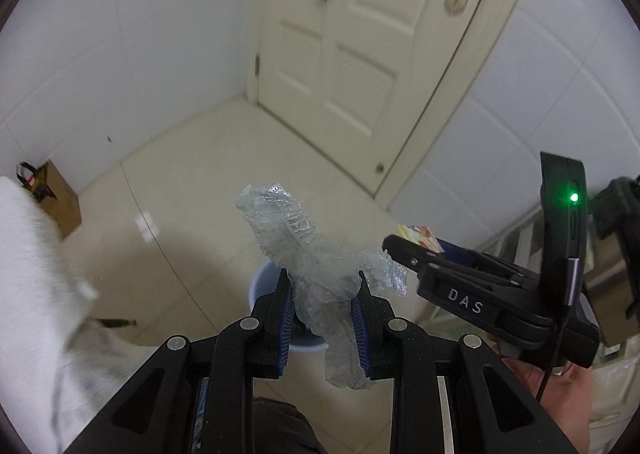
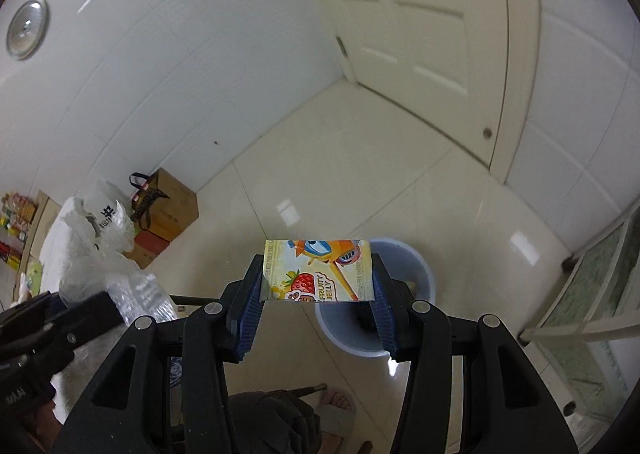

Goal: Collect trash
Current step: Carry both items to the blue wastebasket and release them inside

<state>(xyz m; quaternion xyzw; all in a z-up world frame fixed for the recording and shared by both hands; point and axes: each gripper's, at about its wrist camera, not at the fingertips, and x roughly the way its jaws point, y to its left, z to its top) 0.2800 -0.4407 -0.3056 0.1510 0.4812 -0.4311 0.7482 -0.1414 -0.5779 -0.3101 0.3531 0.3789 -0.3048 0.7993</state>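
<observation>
My left gripper point(image 1: 323, 306) is shut on a crumpled clear plastic bottle point(image 1: 298, 250), held in the air above a pale blue trash bin point(image 1: 260, 282) on the floor. My right gripper point(image 2: 318, 294) is shut on a yellow fruity jelly wrapper point(image 2: 318, 270), held flat between the pads above the same bin point(image 2: 420, 282). In the left wrist view the right gripper point(image 1: 404, 250) sits to the right with the wrapper edge point(image 1: 420, 236) showing. In the right wrist view the left gripper's body point(image 2: 60, 326) and the bottle point(image 2: 140, 294) show at the lower left.
A cream door point(image 1: 340, 54) stands ahead in the corner of white tiled walls. Cardboard boxes and a bag point(image 2: 160, 214) sit by the left wall, with white plastic bags point(image 2: 92, 246) nearer. A glass-topped table edge point(image 2: 592, 286) is at the right. A sandalled foot point(image 2: 336, 410) is below.
</observation>
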